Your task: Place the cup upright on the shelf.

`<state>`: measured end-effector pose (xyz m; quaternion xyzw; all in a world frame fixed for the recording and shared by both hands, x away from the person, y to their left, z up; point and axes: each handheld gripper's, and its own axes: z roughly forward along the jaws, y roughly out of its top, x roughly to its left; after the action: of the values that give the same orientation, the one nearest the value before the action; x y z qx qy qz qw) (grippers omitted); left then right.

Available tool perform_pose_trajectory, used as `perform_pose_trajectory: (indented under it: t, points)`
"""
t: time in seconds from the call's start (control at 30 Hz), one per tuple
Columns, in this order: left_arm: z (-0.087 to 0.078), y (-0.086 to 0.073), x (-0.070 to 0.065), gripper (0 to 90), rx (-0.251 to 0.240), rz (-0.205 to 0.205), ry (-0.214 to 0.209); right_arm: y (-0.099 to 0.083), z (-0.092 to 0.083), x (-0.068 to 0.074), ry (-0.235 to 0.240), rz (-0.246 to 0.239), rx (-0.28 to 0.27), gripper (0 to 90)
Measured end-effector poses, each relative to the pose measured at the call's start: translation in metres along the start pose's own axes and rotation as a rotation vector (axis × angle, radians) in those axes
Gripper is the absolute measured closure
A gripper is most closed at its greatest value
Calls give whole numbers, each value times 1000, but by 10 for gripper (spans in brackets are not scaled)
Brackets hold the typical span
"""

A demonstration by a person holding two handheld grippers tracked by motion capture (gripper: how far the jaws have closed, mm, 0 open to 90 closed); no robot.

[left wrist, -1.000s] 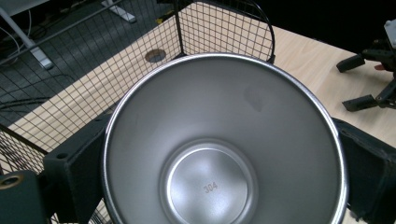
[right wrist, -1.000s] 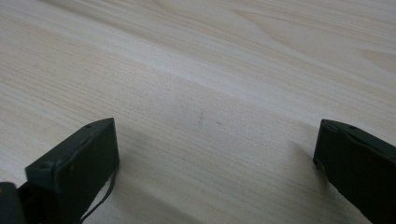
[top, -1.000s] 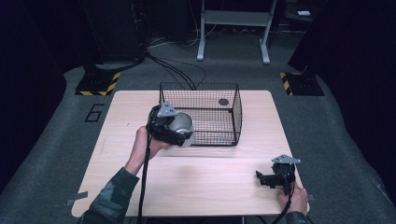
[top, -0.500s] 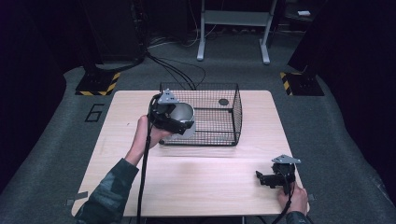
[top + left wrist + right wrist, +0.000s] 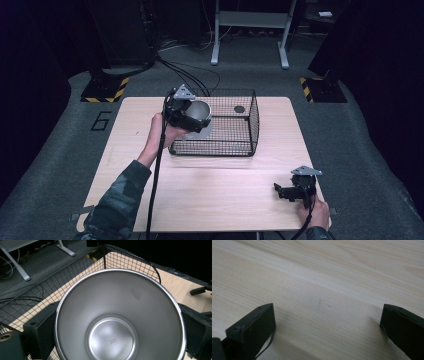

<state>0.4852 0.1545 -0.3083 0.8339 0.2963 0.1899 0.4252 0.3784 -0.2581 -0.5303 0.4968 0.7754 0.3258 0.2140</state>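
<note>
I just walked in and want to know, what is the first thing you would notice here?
The shiny metal cup stands out first: the left gripper clamps it by its sides and holds it over the near left edge of the black wire basket. Its open mouth faces the left gripper view, with a tiny number on its bottom. Far off at the table's near right corner, the right gripper rests open on the bare wood.

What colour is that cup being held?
Silvery bare metal cup, dull grey inside; the left gripper view shows it best.

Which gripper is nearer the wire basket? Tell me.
Left. The left gripper holds a steel cup over the wire basket at its left end. The right gripper rests on the table near its front right corner, well clear.
</note>
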Motion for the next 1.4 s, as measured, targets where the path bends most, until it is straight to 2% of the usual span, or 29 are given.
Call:
perform_pose_trajectory:
  t: [0.47, 0.73, 0.97, 1.17, 1.4]
  points:
    - [21, 13, 12, 59, 7, -17, -20, 0, 0, 0, 0, 0, 0, 0]
    - [41, 20, 28, 59, 12, -37, 6, 0, 0, 0, 0, 1, 0, 0]
    - [55, 24, 33, 59, 13, -43, 8, 0, 0, 1, 4, 16, -4, 0]
    - [66, 25, 35, 59, 16, -46, 5, 0, 0, 1, 4, 16, -4, 0]
    - [85, 21, 40, 59, 44, -49, 5, 0, 0, 1, 5, 15, -4, 0]
